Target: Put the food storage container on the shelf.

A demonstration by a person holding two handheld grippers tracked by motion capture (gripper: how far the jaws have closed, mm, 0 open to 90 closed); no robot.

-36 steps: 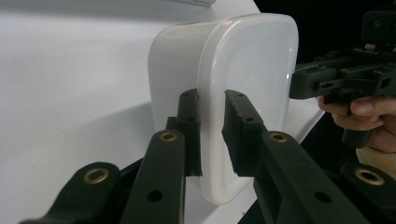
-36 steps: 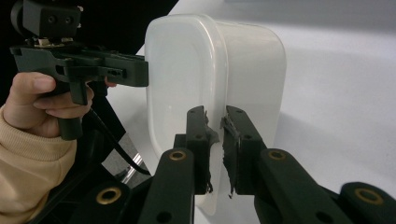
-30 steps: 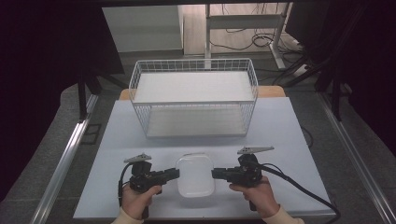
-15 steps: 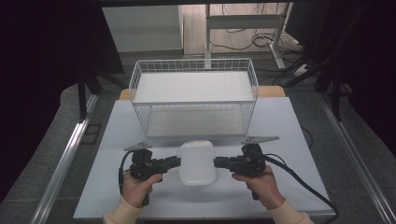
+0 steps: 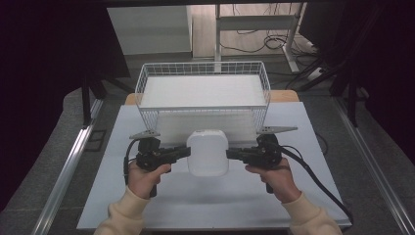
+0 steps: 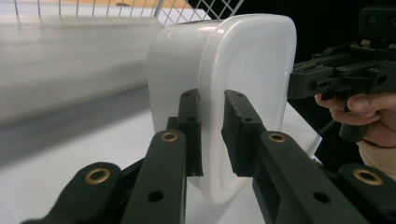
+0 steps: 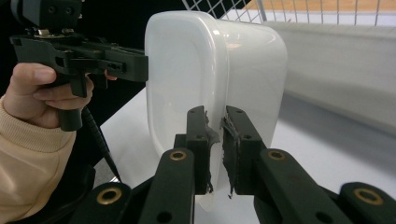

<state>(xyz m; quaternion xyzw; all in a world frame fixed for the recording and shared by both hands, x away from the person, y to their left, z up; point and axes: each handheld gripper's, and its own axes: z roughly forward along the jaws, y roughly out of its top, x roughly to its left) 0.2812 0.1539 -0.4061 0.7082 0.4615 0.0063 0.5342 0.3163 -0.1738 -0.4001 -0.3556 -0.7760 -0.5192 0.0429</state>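
White tabletop point(image 5: 147, 205) under dark surroundings, wire basket point(image 5: 203, 93) at upper centre of the high view.

Held at frame centre, just short of the basket: white plastic container point(image 5: 207, 152), tipped on edge, its rim pinched from both sides by left gripper point(image 5: 182, 152) and right gripper point(image 5: 233, 154), each clenched on it. Best done, judging by the likely goal of the basket: equal squeeze, both hands level and moving together, lifted above the basket's near wall before lowering.

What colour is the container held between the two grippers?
Translucent white container; shows best in the left gripper view.
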